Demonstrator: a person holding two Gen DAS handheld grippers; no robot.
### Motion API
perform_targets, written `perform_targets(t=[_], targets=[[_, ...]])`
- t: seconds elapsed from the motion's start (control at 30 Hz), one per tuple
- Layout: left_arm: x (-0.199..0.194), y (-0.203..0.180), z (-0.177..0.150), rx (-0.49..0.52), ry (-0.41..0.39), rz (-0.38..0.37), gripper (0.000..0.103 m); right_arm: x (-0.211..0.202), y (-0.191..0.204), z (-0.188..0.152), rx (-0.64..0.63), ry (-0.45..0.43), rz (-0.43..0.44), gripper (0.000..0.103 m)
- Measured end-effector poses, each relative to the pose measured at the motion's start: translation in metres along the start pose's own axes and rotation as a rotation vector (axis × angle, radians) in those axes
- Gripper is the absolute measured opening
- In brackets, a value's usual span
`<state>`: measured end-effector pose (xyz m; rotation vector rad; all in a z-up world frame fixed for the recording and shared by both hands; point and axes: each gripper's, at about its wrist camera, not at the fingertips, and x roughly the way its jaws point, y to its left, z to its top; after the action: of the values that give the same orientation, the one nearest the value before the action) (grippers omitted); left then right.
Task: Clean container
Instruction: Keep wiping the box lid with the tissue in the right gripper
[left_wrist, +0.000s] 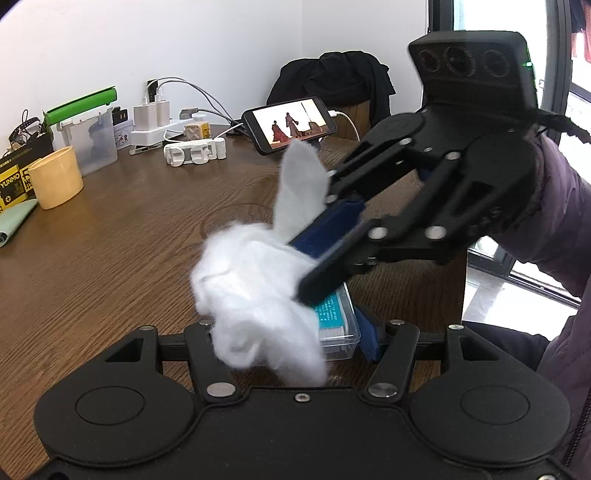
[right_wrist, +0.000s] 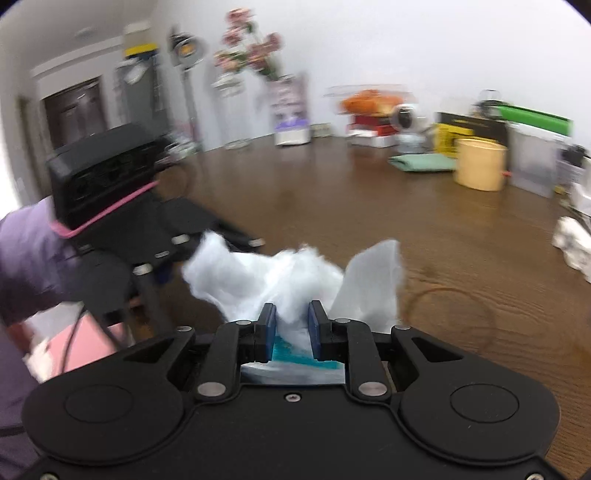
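A small clear plastic container (left_wrist: 340, 332) with a teal label sits between my left gripper's (left_wrist: 295, 332) blue fingers, which are shut on it. My right gripper (left_wrist: 314, 254) comes in from the right, shut on a crumpled white wipe (left_wrist: 255, 288), and presses it on top of the container. In the right wrist view the wipe (right_wrist: 291, 277) bunches between my right gripper's (right_wrist: 292, 321) blue pads, with the teal label of the container (right_wrist: 291, 350) showing below. The left gripper's body (right_wrist: 110, 206) is at the left there. The view is blurred.
The brown wooden table (left_wrist: 110, 240) carries a yellow cup (left_wrist: 57, 177), a clear box (left_wrist: 92, 136), chargers with cables (left_wrist: 155, 118) and a phone (left_wrist: 291, 123) on a stand. A crumpled tissue (right_wrist: 572, 243) lies at the right. A green cloth (right_wrist: 424, 162) lies by the cup.
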<state>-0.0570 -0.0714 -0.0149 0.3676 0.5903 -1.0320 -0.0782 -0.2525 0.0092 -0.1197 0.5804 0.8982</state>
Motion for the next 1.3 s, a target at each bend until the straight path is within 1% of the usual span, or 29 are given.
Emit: perform_targets(t=[0.1, 0.17, 0.2, 0.23, 0.27, 0.3, 0.4, 0.5, 0.53, 0.57, 0.6, 0.63, 0.67, 0.73, 0.8, 0.9, 1.0, 1.03, 1.07, 1.17, 1.2, 1.3], targets=[[0.000, 0.001, 0.000, 0.000, 0.000, -0.002, 0.059, -0.014, 0.001, 0.002, -0.016, 0.028, -0.045, 0.026], [0.000, 0.000, 0.000, 0.002, 0.000, -0.006, 0.059, -0.031, -0.003, 0.002, 0.008, -0.021, -0.057, 0.032], [0.000, 0.000, 0.000, 0.003, 0.000, -0.008, 0.059, -0.038, -0.005, 0.002, 0.027, -0.059, -0.051, 0.037], [0.000, 0.000, 0.000, 0.004, 0.001, -0.010, 0.059, -0.044, -0.007, 0.003, 0.048, -0.094, -0.046, 0.048], [-0.001, 0.000, 0.000, 0.005, 0.001, -0.010, 0.059, -0.043, -0.009, 0.004, 0.075, -0.122, -0.047, 0.053], [-0.001, 0.000, 0.000, 0.008, 0.001, -0.010, 0.059, -0.041, -0.012, 0.005, 0.101, -0.143, -0.047, 0.055], [-0.001, -0.001, 0.000, 0.011, 0.000, -0.009, 0.059, -0.017, -0.017, 0.007, 0.168, -0.135, -0.067, 0.055], [-0.001, -0.001, 0.000, 0.012, 0.000, -0.009, 0.059, 0.011, -0.013, 0.004, 0.148, -0.092, -0.105, 0.055], [-0.001, -0.001, 0.000, 0.011, 0.000, -0.009, 0.059, 0.015, -0.009, 0.001, 0.125, -0.084, -0.118, 0.055], [-0.001, 0.000, 0.000, 0.012, 0.000, -0.010, 0.059, 0.015, -0.005, -0.001, 0.096, -0.095, -0.138, 0.053], [-0.001, 0.000, 0.000, 0.011, 0.000, -0.011, 0.059, 0.015, -0.002, -0.003, 0.073, -0.097, -0.149, 0.048], [-0.001, 0.000, 0.000, 0.010, 0.000, -0.012, 0.059, 0.013, 0.000, -0.004, 0.053, -0.101, -0.157, 0.035], [-0.001, 0.000, 0.000, 0.009, 0.000, -0.014, 0.059, 0.011, 0.002, -0.005, 0.038, -0.105, -0.161, 0.030], [-0.001, 0.001, 0.000, 0.008, 0.000, -0.017, 0.059, 0.007, 0.001, -0.007, 0.058, -0.120, -0.156, 0.025], [-0.001, 0.001, 0.000, 0.007, 0.000, -0.017, 0.059, 0.007, 0.002, -0.008, 0.078, -0.125, -0.127, 0.024], [-0.001, 0.000, 0.000, 0.010, 0.000, -0.014, 0.059, 0.008, 0.010, -0.010, 0.055, -0.119, -0.041, 0.024], [-0.001, 0.000, -0.001, 0.010, 0.000, -0.016, 0.059, 0.000, 0.010, -0.013, 0.033, -0.099, -0.014, 0.024], [-0.001, 0.000, -0.001, 0.010, 0.000, -0.016, 0.059, -0.003, 0.008, -0.014, 0.035, -0.094, -0.016, 0.024], [-0.001, 0.000, -0.001, 0.010, 0.000, -0.016, 0.059, -0.007, 0.006, -0.014, 0.039, -0.091, -0.036, 0.024], [-0.001, 0.000, -0.001, 0.010, 0.000, -0.017, 0.059, -0.012, -0.004, -0.015, 0.061, -0.093, -0.134, 0.025], [-0.001, 0.000, -0.001, 0.010, 0.000, -0.017, 0.059, -0.011, -0.007, -0.014, 0.074, -0.094, -0.152, 0.025], [-0.003, 0.002, -0.001, 0.012, -0.001, -0.019, 0.059, -0.005, -0.006, -0.012, 0.083, -0.101, -0.151, 0.028]])
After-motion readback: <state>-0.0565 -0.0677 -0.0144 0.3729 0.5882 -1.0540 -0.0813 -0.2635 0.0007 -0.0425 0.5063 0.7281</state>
